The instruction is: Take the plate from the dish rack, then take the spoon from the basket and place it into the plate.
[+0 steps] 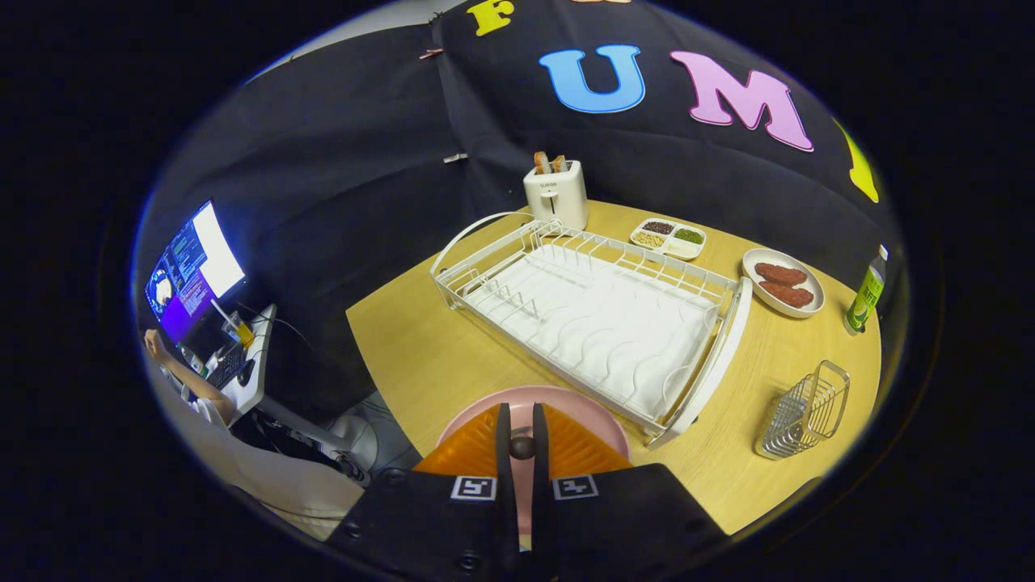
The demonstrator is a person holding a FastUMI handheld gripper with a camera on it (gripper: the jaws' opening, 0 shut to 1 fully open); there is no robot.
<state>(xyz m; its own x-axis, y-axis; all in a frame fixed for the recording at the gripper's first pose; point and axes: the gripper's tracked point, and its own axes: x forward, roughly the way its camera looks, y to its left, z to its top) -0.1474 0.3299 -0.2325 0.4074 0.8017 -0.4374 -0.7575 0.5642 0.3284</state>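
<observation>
The gripper [522, 440] has its fingers drawn narrow, nearly touching, with a small dark rounded object pinched in the slit between them; it looks like the spoon [522, 446] held by its handle end, though too little shows to be sure. Directly beneath the fingers lies the plate [485, 408], pink, round and shallow, flat on the wooden surface [420, 356] at about seven o'clock from the dish rack [594, 315].

The plate looks like smooth plastic or glazed ware: stiff, fairly light, and slick, so a spoon let go high could skid or clatter (better low, over the middle). The spoon I judge hard, thin and light; held near one end it may swivel.

The rack is white coated wire over a ribbed drain tray, empty of dishes. The wire basket [804, 411], at four o'clock from the rack, lies tipped over, an open metal grid that would snag little.
</observation>
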